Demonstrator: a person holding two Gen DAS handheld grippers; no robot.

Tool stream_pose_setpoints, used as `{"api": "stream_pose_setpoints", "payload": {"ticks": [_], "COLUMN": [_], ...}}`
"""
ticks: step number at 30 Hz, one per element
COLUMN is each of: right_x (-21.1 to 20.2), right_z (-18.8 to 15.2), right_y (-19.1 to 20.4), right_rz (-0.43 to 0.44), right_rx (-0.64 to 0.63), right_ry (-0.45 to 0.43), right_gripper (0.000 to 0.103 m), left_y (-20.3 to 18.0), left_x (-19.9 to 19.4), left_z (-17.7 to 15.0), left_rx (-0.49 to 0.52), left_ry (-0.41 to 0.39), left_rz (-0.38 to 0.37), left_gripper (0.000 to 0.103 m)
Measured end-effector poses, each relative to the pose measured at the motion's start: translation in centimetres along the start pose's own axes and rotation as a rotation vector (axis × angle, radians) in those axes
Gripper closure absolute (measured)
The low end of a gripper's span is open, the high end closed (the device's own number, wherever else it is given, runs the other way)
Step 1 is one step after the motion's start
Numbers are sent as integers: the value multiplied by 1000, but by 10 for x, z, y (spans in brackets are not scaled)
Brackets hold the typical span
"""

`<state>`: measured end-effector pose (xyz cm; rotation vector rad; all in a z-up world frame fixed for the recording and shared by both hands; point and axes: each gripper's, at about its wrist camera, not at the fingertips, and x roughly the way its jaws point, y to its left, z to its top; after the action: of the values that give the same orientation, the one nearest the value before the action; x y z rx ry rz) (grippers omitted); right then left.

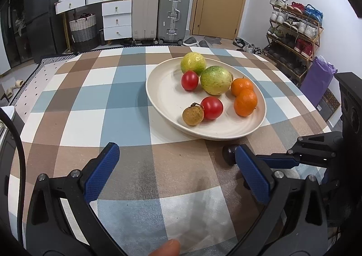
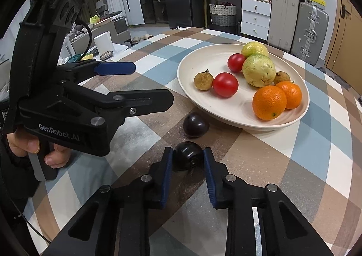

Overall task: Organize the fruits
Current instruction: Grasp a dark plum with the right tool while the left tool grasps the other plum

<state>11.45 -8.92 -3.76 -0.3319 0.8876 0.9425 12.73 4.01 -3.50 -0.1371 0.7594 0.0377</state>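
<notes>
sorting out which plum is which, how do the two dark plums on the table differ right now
The near plum sits between the blue pads of the right gripper, which is shut on it; the far plum lies free on the tablecloth. The far plum lies close to the plate's rim, the near plum further from it. The near plum shows its stem end to the camera; the far plum shows a smooth side. Both are dark, glossy, round and off the plate.
</notes>
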Motion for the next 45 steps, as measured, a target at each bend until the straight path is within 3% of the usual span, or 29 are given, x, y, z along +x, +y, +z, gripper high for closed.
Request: {"api": "stream_pose_setpoints", "payload": {"ticks": [5, 15, 22, 27, 31, 36, 40, 45], "right_x": [-11, -28, -31, -32, -32, -30, -31, -29], "right_z": [1, 1, 1, 0, 0, -1, -1, -2], "right_y": [-12, -56, -65, -64, -64, -64, -64, -63], "right_rz": [-38, -99, -89, -86, -88, -91, -89, -91], "right_rx": [19, 183, 219, 219, 217, 218, 220, 216], "right_ry": [-35, -106, -113, -113, -112, -112, -115, -105], "right_gripper": [76, 76, 76, 76, 76, 76, 76, 76], "left_y": [-2, -22, -44, -61, -66, -73, -73, -70], "left_x": [2, 10, 22, 33, 32, 30, 27, 25], "left_z": [-1, -6, -5, -10, -10, -11, -10, -9], "left_rx": [-9, 7, 90, 165, 189, 222, 223, 213], "left_ry": [11, 50, 117, 168, 156, 147, 132, 125], "left_rz": [-14, -32, -16, -25, -53, -88, -86, -93], "left_gripper": [1, 1, 2, 29, 45, 71, 80, 80]}}
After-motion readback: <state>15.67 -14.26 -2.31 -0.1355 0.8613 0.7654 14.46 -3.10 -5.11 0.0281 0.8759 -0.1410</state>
